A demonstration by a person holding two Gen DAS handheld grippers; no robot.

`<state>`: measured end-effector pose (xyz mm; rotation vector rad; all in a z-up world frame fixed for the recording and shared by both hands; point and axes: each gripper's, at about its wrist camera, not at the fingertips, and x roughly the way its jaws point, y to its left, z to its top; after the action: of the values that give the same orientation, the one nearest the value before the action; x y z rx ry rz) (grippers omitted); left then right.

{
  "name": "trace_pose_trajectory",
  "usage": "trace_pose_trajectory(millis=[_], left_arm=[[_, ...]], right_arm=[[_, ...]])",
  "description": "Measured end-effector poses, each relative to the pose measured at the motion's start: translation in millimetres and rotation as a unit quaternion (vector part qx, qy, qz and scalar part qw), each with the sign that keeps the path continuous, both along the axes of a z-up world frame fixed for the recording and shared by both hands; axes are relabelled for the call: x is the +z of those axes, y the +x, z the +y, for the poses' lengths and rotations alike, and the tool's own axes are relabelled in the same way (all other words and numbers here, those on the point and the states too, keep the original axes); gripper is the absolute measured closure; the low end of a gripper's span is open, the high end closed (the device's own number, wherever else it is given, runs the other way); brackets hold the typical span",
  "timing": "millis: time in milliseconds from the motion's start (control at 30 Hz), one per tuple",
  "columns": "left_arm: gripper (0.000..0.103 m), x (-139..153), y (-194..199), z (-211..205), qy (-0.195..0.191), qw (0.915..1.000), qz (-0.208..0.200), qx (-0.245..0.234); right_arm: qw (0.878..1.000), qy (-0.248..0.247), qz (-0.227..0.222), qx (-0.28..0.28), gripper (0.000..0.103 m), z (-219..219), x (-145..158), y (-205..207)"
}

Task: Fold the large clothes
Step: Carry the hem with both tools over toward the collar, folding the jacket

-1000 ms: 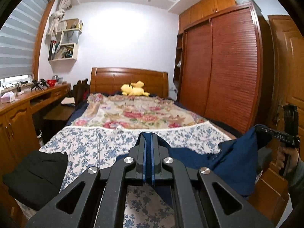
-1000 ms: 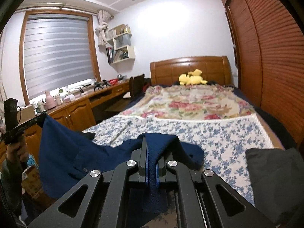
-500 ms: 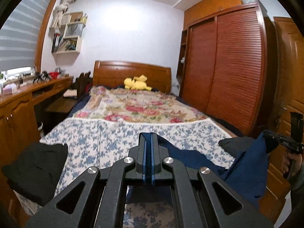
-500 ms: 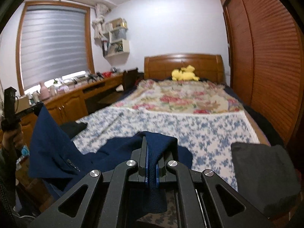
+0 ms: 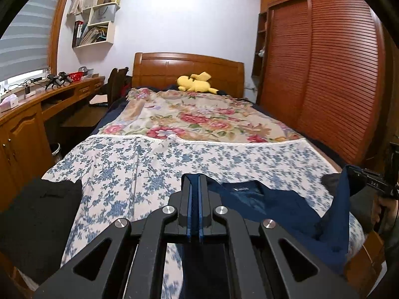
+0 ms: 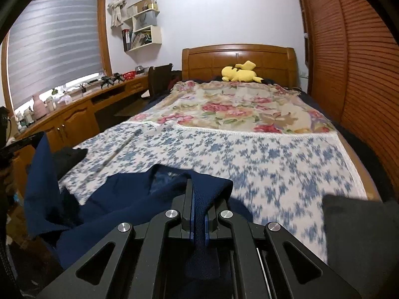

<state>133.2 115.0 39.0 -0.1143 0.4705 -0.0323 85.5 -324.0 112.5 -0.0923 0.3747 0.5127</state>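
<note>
Navy garment [image 5: 281, 206], large, looks like a jacket with a collar and inner lining showing, is stretched between the 2 grippers over the foot end of the bed [image 5: 199, 154]. Its middle sags onto the blue floral sheet [image 6: 249, 154]; both held ends are lifted off it.

Left gripper [image 5: 194, 182]: jaws closed tight on a thin fold of the navy fabric, blue pads nearly touching, cloth hanging down behind the jaws. In the right wrist view the same gripper [image 6: 37, 137] sits at the far left edge with the fabric draping down from it.

Right gripper [image 6: 198, 186]: jaws clamped on a thicker fold of the same garment, cloth bunched over the tips and trailing down between the fingers. In the left wrist view it shows at the far right [image 5: 349, 172], held by a hand [image 5: 384, 209], fabric hanging from its tip.

Dark grey folded garment [image 6: 361, 231] lies at the right near corner of the bed; black garment [image 5: 42, 209] at the left near corner. Rose-print quilt [image 5: 199, 122] covers the far half, yellow plush toy [image 5: 195, 82] by the wooden headboard [image 5: 187, 69]. Wooden counter [image 5: 37, 104] along the left wall, louvred wardrobe [image 5: 324, 74] on the right.
</note>
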Motion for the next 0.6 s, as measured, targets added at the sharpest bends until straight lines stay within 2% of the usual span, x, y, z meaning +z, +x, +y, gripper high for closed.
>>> trace_pose_trajectory(millis=[133, 233, 333, 467, 500, 533, 567, 600], left_arm=[[0.099, -3, 36, 0, 0.013, 0.9998, 0.006, 0.011], [0.099, -11, 59, -5, 0.024, 0.9996, 0.016, 0.006], [0.099, -28, 74, -14, 0.035, 0.9986, 0.040, 0.003], [0.098, -50, 80, -26, 0.046, 0.9975, 0.054, -0.004], [0.095, -55, 79, -28, 0.041, 0.9972, 0.061, -0.007], [0.085, -58, 80, -29, 0.038, 0.9972, 0.064, -0.011], [0.071, -61, 78, -30, 0.033, 0.9972, 0.066, -0.016], [0.064, -62, 77, -31, 0.031, 0.9971, 0.066, -0.020]], right_arm=[[0.999, -0.020, -0.014, -0.022, 0.098, 14, -1, 48], [0.999, -0.025, 0.001, -0.044, 0.098, 18, -10, 79], [0.998, -0.035, 0.032, -0.044, 0.098, 22, -28, 88], [0.995, -0.062, 0.059, -0.045, 0.092, 22, -39, 83], [0.994, -0.069, 0.066, -0.045, 0.086, 23, -42, 78], [0.994, -0.076, 0.069, -0.046, 0.080, 24, -41, 76], [0.993, -0.085, 0.066, -0.051, 0.066, 26, -42, 75], [0.992, -0.095, 0.058, -0.057, 0.054, 28, -42, 69]])
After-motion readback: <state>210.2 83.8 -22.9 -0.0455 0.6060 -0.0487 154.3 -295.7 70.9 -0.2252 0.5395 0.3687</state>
